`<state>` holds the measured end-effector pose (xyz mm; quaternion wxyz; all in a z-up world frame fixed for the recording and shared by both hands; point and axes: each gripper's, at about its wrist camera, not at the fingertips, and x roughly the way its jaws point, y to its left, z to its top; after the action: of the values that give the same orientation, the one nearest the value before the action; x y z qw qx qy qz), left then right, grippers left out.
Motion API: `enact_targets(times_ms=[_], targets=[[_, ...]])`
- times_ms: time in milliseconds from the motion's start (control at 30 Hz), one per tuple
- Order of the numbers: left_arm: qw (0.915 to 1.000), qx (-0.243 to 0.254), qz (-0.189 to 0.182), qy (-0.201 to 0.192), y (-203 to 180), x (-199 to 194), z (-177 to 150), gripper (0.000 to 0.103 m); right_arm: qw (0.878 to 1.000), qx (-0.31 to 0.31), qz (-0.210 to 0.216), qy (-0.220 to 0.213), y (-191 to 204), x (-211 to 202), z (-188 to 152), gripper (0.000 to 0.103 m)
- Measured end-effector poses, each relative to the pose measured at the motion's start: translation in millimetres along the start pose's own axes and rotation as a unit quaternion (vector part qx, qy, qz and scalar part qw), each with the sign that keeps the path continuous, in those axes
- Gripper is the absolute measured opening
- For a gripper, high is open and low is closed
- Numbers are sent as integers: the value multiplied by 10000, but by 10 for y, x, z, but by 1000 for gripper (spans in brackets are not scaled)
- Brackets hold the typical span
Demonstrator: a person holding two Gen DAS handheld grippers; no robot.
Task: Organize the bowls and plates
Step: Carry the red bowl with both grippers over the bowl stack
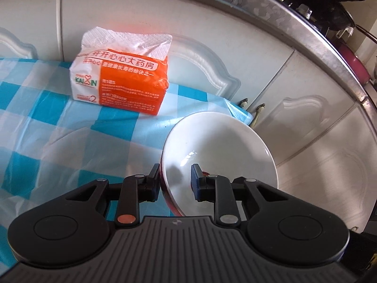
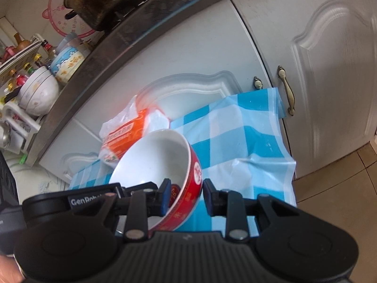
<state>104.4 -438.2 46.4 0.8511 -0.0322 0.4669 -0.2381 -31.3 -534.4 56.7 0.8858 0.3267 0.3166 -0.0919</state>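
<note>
A red-and-white bowl (image 1: 219, 146) was pinched by its rim in each gripper, left (image 1: 175, 181) and right (image 2: 186, 195), and held clear of the checked surface (image 1: 59, 127) for stacking.

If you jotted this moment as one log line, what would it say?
left gripper: grips bowl rim | right gripper: grips red bowl rim | nearby: tissue pack, checked cloth

tissue pack (image 1: 120, 80), ahead-left of left claw (image 1: 175, 181): "KAI..N", big "2", white Chinese heading "开开心心大药房" on orange | right claw (image 2: 185, 197), label on its left arm: "GenRob…", cut off | red bowl (image 2: 188, 188) in right claw: white Chinese characters, unreadable
</note>
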Motion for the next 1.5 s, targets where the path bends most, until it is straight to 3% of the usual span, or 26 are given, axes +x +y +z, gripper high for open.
enact_targets(times_ms=[1033, 1500], targets=[[9995, 137, -274, 96, 322, -1071, -476, 27, 9999, 6, 31, -141, 712, -814, -724, 29], [9969, 402, -511, 440, 379, -1629, -925, 27, 9998, 100, 150, -3, 880, -1426, -1197, 30]])
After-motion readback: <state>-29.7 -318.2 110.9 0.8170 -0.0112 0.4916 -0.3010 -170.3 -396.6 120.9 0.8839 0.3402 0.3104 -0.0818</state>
